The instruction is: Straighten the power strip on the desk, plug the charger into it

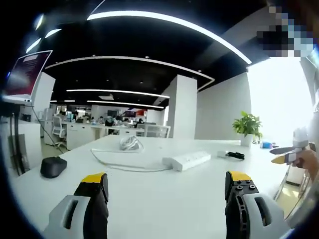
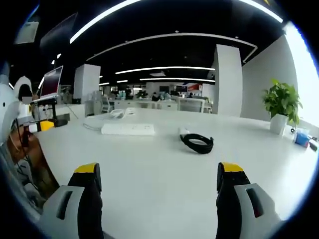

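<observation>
While lying askew mid-desk with its cord looping back to a coil, power strip (image 1: 186,160) waits untouched, charger (image 2: 196,142) just beside it with black cable curled. Both grippers, left (image 1: 167,199) and right (image 2: 158,191), released with jaws wide, hovering above desk (image 1: 149,204) short of either item, probably lining up the straightening. Mouse (image 1: 53,167) and raised laptop (image 1: 26,74) clear in left gripper view; potted plant (image 2: 281,104) nearer in right gripper view.

White power strip (image 2: 128,129), black charger cable (image 2: 197,143), white desk (image 2: 149,189), black mouse (image 1: 53,167), green plant (image 2: 282,101)
</observation>
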{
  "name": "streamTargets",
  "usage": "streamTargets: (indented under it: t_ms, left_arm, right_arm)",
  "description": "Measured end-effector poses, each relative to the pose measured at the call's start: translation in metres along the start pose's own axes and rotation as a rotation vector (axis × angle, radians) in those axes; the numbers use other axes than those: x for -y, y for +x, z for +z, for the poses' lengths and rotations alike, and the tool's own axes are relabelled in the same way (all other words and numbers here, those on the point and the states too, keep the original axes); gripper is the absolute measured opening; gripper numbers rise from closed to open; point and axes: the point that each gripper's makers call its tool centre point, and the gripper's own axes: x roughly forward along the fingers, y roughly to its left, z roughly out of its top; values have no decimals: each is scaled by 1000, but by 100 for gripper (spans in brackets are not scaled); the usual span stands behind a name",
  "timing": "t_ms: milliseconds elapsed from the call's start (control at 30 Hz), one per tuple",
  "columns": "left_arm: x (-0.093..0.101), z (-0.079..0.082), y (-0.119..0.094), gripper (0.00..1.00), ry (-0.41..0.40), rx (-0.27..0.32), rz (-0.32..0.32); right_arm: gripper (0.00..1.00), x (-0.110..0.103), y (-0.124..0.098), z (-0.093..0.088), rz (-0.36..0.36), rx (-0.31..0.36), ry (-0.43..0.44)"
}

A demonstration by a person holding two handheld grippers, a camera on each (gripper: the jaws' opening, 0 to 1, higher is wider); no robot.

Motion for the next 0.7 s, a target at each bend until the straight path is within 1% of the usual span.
streamTargets:
  t_ms: [200,367,700]
  left_arm:
    - [-2,-8,0,99,-19,-7,7]
    - [-3,-12,0,99,-22,-9,8]
    - [-4,-21,0,99,-35,-24,9]
  right_arm:
    - [96,-3,3,-6,3,-2,5]
    - [96,-3,5,-11,2,-8,11]
    - [96,-10,7,-14,11,-10,16]
